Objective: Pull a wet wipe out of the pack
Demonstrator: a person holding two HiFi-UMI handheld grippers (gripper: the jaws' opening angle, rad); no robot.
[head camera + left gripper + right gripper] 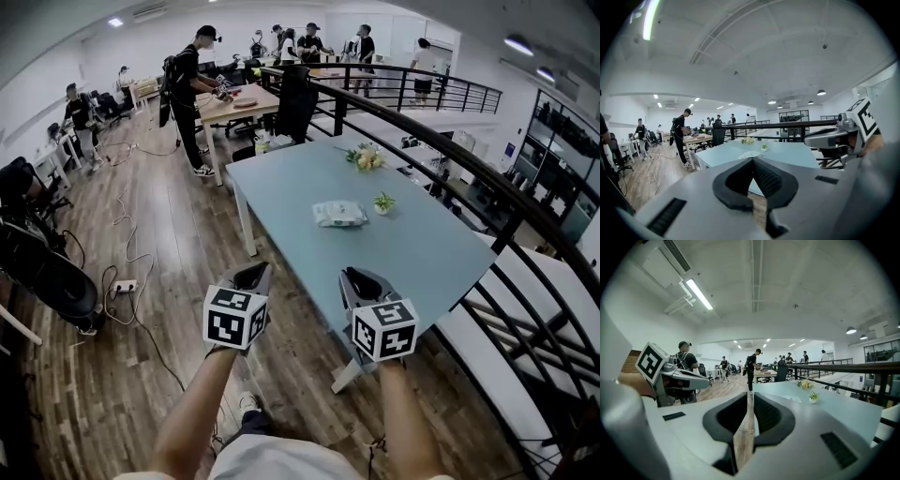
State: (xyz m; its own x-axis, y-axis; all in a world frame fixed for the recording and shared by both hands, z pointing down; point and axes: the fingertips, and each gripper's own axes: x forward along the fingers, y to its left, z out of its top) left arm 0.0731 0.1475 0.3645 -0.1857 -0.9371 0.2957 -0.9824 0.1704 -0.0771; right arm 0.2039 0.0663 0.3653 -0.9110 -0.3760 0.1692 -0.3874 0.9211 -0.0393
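Note:
The wet wipe pack [339, 214] is a flat whitish packet lying mid-way along the pale blue table [300, 183], far ahead of both grippers. It shows small and distant in the left gripper view as the pack [751, 154] and in the right gripper view as the pack [792, 399]. My left gripper [251, 277] hovers off the table's near corner, its jaws shut with nothing in them [752, 160]. My right gripper [361, 281] hangs beside it over the near table edge, jaws a thin slit apart and empty [750, 393].
A small potted plant [383, 202] stands right of the pack, and a flower bunch [366, 157] sits farther back. A black railing [487, 187] runs along the table's right side. People stand at a wooden desk [239, 103] beyond; cables lie on the floor [127, 281] at the left.

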